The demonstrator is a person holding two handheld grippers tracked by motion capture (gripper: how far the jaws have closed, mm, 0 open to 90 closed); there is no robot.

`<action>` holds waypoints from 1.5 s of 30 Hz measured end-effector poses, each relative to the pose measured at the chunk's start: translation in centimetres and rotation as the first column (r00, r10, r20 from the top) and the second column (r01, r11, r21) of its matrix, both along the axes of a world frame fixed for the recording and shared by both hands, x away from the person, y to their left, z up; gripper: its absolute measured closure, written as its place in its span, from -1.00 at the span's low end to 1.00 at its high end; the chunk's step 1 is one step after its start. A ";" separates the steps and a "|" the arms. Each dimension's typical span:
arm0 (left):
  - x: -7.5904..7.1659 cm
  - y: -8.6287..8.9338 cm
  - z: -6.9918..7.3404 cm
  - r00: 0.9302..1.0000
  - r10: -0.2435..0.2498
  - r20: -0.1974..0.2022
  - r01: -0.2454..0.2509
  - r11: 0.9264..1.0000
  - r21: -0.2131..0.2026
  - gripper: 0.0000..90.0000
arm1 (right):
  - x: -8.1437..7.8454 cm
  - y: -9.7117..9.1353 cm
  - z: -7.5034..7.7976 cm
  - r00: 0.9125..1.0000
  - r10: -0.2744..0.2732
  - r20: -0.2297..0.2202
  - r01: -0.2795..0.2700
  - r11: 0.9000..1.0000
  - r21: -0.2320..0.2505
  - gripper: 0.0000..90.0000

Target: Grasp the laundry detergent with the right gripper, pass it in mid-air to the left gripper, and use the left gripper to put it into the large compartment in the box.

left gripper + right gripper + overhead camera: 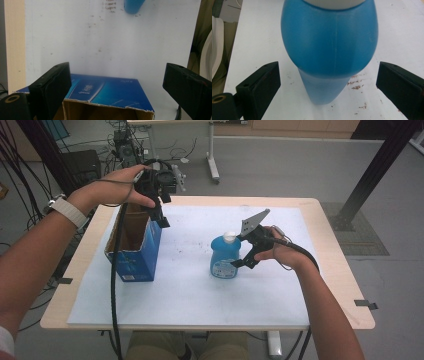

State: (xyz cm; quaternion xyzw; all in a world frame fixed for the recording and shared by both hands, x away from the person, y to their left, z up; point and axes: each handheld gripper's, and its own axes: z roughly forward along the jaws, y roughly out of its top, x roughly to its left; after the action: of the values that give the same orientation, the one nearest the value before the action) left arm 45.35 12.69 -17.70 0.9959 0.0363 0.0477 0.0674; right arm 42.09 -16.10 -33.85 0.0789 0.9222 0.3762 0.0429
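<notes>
Our right gripper (243, 256), jaws wide, flanks the rounded blue plastic bottle (224, 256); an off-centre squeeze could tip it mid-worktop.

Left gripper (161, 215) hangs wide too, above the open blue cardboard box (135, 245).

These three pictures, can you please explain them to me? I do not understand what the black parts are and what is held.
A person sits at a table and holds a hand tool in each hand. The high view looks down from above. The two other views come from cameras on the tools, looking along their black jaws. The left gripper hovers open above an open blue cardboard box. The right gripper is open beside a blue bottle with a white cap, which stands between its jaws. Nothing is held yet.
</notes>
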 end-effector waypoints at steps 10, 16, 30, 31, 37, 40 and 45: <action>0.0 0.0 0.0 1.000 0.004 0.001 -0.004 1.000 -0.002 -0.81 | 0.0 0.0 0.1 1.000 -0.003 0.004 0.003 1.000 0.002 -0.88; 0.0 0.0 0.0 1.000 0.004 0.000 -0.004 1.000 -0.002 -0.81 | 0.0 0.0 0.1 1.000 -0.005 0.008 0.005 1.000 0.002 -0.88; 0.0 0.0 0.0 1.000 -0.001 0.000 0.001 1.000 0.001 -0.81 | 0.0 -0.1 0.1 1.000 -0.014 0.007 0.014 1.000 0.000 -0.88; 0.1 0.0 0.0 1.000 -0.001 0.000 0.001 1.000 0.001 -0.81 | 0.0 -0.2 0.1 1.000 -0.013 0.007 0.013 1.000 0.000 -0.88; 0.1 0.1 0.0 1.000 -0.002 0.000 0.002 1.000 -0.002 -0.81 | 0.0 -0.1 0.1 1.000 -0.015 0.007 0.015 1.000 -0.003 -0.88; 0.1 0.1 0.0 1.000 -0.001 0.000 0.001 1.000 -0.002 -0.81 | 0.0 -0.2 0.1 1.000 -0.018 0.009 0.018 1.000 -0.002 -0.88; 0.0 0.0 0.0 1.000 -0.003 0.000 0.003 1.000 -0.004 -0.81 | 0.0 -0.3 0.2 1.000 -0.022 0.010 0.022 1.000 -0.002 -0.88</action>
State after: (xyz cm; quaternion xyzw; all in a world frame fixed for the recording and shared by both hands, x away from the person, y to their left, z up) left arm 45.39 12.72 -17.69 0.9958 0.0351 0.0476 0.0696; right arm 42.07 -16.37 -33.63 0.0872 0.9215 0.3749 0.0516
